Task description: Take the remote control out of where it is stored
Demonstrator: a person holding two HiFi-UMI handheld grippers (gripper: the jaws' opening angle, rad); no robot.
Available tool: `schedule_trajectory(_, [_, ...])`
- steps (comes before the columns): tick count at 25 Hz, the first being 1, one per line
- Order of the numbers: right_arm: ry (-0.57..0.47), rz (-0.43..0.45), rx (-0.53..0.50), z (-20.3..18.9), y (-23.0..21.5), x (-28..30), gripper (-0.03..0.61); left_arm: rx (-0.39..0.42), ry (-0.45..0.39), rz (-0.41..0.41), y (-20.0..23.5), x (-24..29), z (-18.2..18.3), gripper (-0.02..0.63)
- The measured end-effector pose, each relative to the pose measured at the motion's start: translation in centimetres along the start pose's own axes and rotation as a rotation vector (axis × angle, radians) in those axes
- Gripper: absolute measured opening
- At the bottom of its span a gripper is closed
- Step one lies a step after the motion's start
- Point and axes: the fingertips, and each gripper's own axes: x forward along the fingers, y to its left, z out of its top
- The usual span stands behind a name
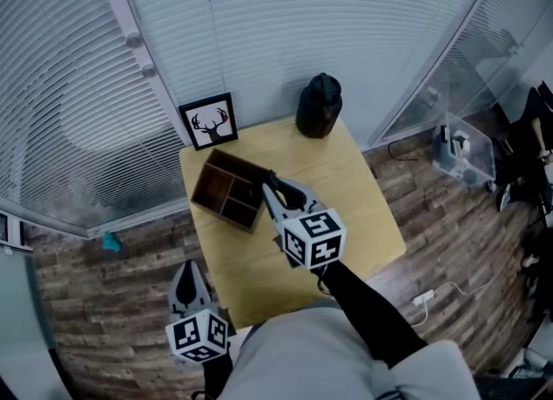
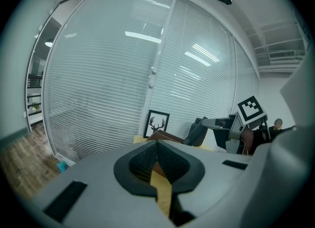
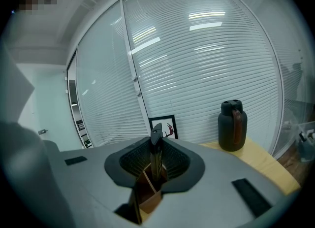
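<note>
The dark, slim remote control (image 3: 156,155) stands upright between the jaws of my right gripper (image 3: 156,148), which is shut on it. Its lower end reaches down into the brown wooden organizer box (image 3: 147,195). In the head view, the right gripper (image 1: 270,186) hovers over the right edge of the box (image 1: 220,191) on the small wooden table (image 1: 354,200). The remote is barely visible there. My left gripper (image 1: 188,279) hangs low at the table's front left, over the floor, with its jaws together and nothing in them. The left gripper (image 2: 156,146) points toward the box (image 2: 165,136).
A framed deer picture (image 1: 210,122) leans against the blinds at the table's back left. A dark jug (image 1: 319,106) stands at the back right corner. On the floor are a clear plastic container (image 1: 462,152) at the right, a cable with a plug (image 1: 428,297) and a small teal object (image 1: 110,241).
</note>
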Motion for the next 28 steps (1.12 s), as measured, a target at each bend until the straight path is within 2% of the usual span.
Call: schedule_trajectory(28, [-0.023, 0.016, -0.044, 1.4, 1.0, -0.1, 0.074, -0.011, -0.009, 0.006, 0.1, -0.1, 0.0, 0.009])
